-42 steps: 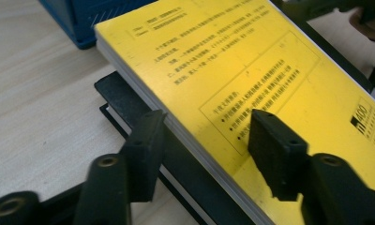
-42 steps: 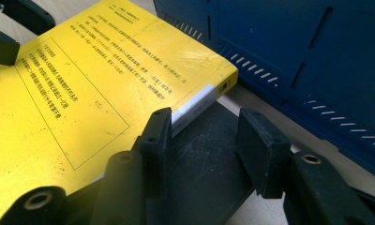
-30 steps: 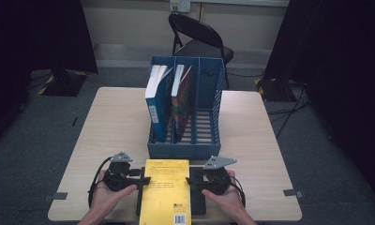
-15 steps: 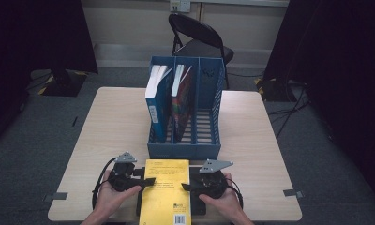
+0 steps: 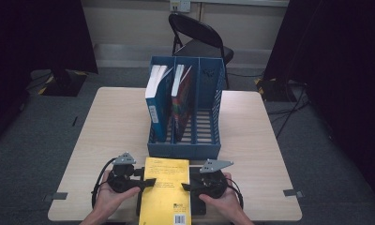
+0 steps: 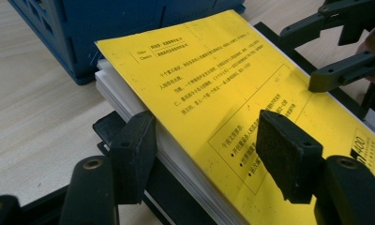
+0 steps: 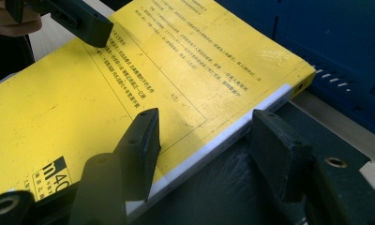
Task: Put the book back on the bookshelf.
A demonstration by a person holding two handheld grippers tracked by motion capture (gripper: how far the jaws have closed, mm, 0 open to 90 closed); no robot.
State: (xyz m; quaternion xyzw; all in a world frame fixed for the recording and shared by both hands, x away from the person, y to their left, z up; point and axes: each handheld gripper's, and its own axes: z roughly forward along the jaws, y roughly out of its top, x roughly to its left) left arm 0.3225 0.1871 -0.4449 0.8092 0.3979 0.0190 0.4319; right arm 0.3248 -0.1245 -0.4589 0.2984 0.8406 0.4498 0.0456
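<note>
The table (image 5: 106,122) carries a blue file rack (image 5: 209,117) of 3 slots; 2 books stand in its left and middle slots. Just in front of the rack a yellow book (image 5: 167,192) lies on a black tray (image 7: 223,187) at the near edge. The left gripper (image 5: 146,182) straddles the book's left edge, the right gripper (image 5: 186,187) its right edge. Both have just been opening and stand spread, pads apart from cover and tray, grasping nothing

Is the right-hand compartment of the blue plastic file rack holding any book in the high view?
No, the right-hand compartment of the blue plastic file rack shows only its slotted floor, while the two books stand in the other compartments.
</note>
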